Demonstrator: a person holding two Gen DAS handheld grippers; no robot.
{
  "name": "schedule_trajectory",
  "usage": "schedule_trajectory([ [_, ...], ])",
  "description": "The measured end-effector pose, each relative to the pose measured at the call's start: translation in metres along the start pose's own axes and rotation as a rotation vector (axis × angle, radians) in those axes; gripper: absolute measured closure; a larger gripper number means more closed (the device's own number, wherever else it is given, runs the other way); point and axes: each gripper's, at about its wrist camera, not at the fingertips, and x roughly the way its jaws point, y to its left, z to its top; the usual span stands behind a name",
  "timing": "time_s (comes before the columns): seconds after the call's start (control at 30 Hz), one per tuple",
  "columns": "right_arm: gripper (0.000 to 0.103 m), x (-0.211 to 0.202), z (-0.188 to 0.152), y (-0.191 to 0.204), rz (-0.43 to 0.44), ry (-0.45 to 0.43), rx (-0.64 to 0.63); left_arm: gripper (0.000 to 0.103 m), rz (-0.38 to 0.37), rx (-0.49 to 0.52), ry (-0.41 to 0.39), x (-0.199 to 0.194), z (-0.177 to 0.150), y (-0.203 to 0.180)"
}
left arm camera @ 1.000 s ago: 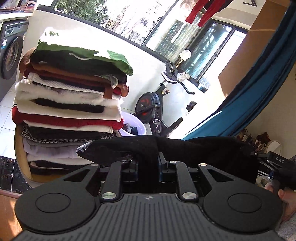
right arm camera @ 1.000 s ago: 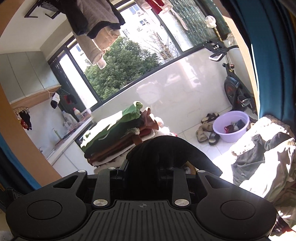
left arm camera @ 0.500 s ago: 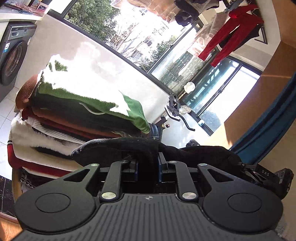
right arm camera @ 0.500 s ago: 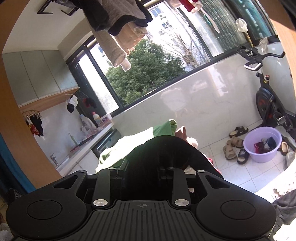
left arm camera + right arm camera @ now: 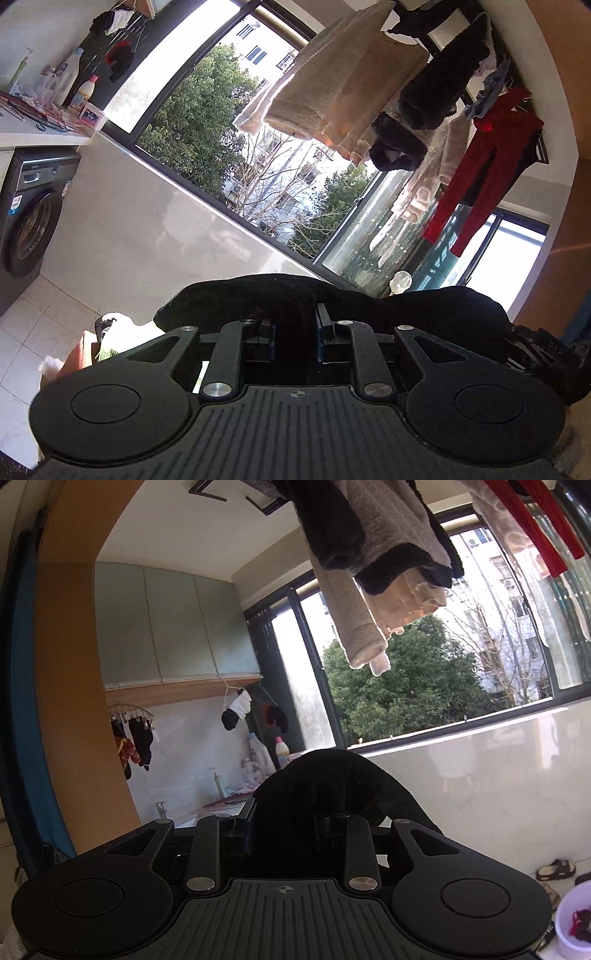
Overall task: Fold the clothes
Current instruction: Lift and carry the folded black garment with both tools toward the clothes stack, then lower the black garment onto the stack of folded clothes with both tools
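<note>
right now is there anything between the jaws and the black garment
No. Both the left gripper and the right gripper are already shut on the black garment, its cloth bunched directly between each pair of jaws, nothing else in between.

We look from just behind each gripper, along its fingers, with both views held about level and aimed at the balcony window wall. From behind the left gripper the view is rolled, so the window sill slants down to the right; the washing machine lies far to its left and the hanging laundry above and ahead. From behind the right gripper we face the same window, with the wall cabinets up to its left. Both views share the laundry, the detergent bottles on the counter and the trees outside. A black garment fills the nearest foreground of each.
</note>
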Motion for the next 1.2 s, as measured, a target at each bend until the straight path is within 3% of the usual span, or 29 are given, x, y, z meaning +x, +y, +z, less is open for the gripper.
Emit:
schedule_trajectory([
  [0.17, 0.078, 0.063, 0.022, -0.019, -0.005, -0.044, 0.003, 0.084, 0.01, 0.084, -0.025, 0.04, 0.05, 0.008],
  [0.33, 0.077, 0.11, 0.007, -0.054, -0.093, -0.018, 0.044, 0.084, 0.009, 0.088, 0.061, 0.095, 0.066, 0.036],
  [0.5, 0.077, 0.145, -0.05, -0.106, -0.231, 0.15, 0.176, 0.084, 0.068, 0.022, 0.265, 0.157, 0.018, 0.096],
  [0.63, 0.077, 0.176, -0.123, -0.15, -0.356, 0.361, 0.266, 0.083, 0.196, 0.01, 0.496, 0.209, -0.052, 0.148],
  [0.73, 0.076, 0.186, -0.173, -0.169, -0.453, 0.464, 0.266, 0.077, 0.173, -0.033, 0.494, 0.211, -0.067, 0.165],
  [0.8, 0.069, 0.179, -0.184, -0.17, -0.453, 0.422, 0.311, 0.055, 0.147, -0.036, 0.498, 0.205, -0.061, 0.168],
  [0.9, 0.052, 0.169, -0.179, -0.164, -0.45, 0.347, 0.383, 0.036, 0.117, 0.052, 0.497, 0.189, -0.046, 0.161],
  [0.97, 0.04, 0.152, -0.167, -0.165, -0.456, 0.297, 0.382, 0.034, 0.096, 0.12, 0.49, 0.174, -0.038, 0.151],
  [1.1, 0.039, 0.11, -0.15, -0.169, -0.431, 0.25, 0.401, 0.034, 0.031, 0.135, 0.55, 0.151, -0.046, 0.144],
  [1.2, 0.039, 0.079, -0.15, -0.174, -0.399, 0.225, 0.512, 0.034, 0.03, 0.142, 0.579, 0.144, -0.058, 0.144],
])
